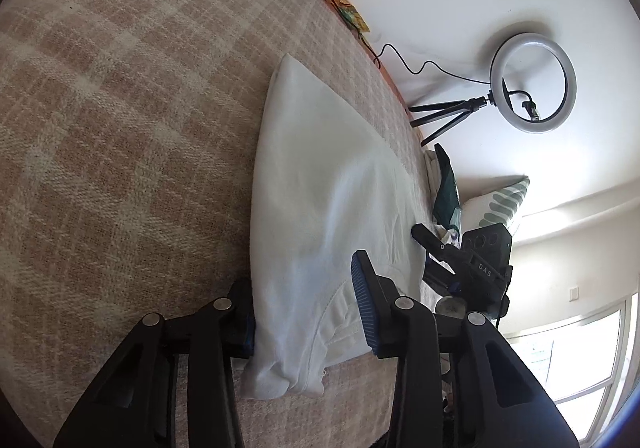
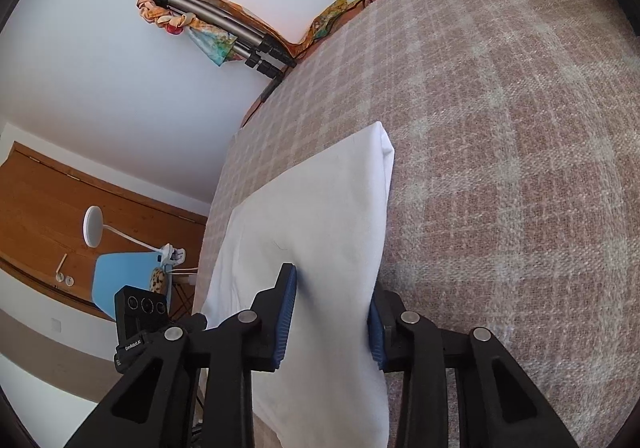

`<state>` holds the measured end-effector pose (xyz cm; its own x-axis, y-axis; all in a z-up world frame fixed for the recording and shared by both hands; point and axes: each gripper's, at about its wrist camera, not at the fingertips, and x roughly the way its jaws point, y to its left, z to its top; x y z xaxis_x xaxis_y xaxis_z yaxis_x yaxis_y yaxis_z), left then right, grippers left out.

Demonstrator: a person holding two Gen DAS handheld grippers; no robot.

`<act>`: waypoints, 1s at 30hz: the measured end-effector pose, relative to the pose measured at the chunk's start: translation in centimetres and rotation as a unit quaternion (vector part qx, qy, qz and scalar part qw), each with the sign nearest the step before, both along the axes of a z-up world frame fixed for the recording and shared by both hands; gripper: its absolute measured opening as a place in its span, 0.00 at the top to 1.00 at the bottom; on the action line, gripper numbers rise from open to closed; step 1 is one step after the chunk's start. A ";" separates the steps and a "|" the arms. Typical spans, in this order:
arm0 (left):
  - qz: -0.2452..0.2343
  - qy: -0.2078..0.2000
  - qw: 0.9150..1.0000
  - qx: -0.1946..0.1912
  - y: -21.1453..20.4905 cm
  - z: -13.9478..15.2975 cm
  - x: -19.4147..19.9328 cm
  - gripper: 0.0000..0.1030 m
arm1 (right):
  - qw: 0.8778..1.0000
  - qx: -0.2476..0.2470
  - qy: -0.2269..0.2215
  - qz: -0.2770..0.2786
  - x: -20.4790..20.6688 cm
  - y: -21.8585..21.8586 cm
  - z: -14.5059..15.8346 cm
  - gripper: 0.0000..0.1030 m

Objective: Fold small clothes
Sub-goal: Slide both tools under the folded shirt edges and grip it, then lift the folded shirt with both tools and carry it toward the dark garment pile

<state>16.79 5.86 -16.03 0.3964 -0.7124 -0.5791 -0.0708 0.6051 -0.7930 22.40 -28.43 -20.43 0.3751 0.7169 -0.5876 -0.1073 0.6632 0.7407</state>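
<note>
Left gripper [image 1: 306,318] nearest the lens: jaws narrowed around the collar end of the white garment [image 1: 320,215], one pad under the folded edge, the other on top by the neck seam; cloth sits between them, though whether the pads truly pinch cannot be told here. Right gripper [image 2: 332,322] likewise narrowed, blue pads on either side of the garment's [image 2: 316,215] thick folded edge, apparently bearing on it. The garment lies flat on the checked beige blanket [image 1: 120,107], already doubled lengthwise into a long strip, its far corner neat. Step in hand, by my reading: take both near corners and carry them over to the far end. To do it well, make sure each grip catches every layer, not only the top one; lift both hands together and level so the strip does not skew; lay the edge down square on the far hem before letting go. Beyond the bed edge: the other gripper's body [image 1: 476,264], a ring light [image 1: 534,81] on its stand, bundled tripod legs [image 2: 240,33] against the wall.
</note>
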 end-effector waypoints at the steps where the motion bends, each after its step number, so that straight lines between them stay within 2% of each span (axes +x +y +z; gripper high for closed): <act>1: 0.001 0.000 1.000 0.005 -0.2 -0.1 0.1 0.79 | 1.000 0.000 0.001 -0.002 0.0 0.1 0.0 0.72; 4: -0.011 -0.017 0.999 0.050 -0.9 0.5 0.3 0.90 | 1.000 -0.009 0.000 0.003 0.1 0.4 0.1 0.82; 8: -0.035 -0.071 0.989 0.128 -2.5 2.5 0.0 0.91 | 0.999 -0.037 -0.016 0.008 0.1 1.2 1.2 0.90; 11: -0.048 -0.101 0.981 0.158 -3.5 3.6 -0.4 0.92 | 0.997 -0.060 -0.035 0.012 -0.1 1.9 2.3 0.92; 21: -0.060 -0.140 0.974 0.169 -5.3 5.6 -0.7 0.93 | 0.989 -0.109 -0.092 0.027 -1.3 3.8 6.1 0.93; 30: -0.092 -0.164 0.970 0.157 -9.4 6.9 -0.3 0.93 | 0.986 -0.123 -0.109 0.006 -2.5 1.1 8.1 0.94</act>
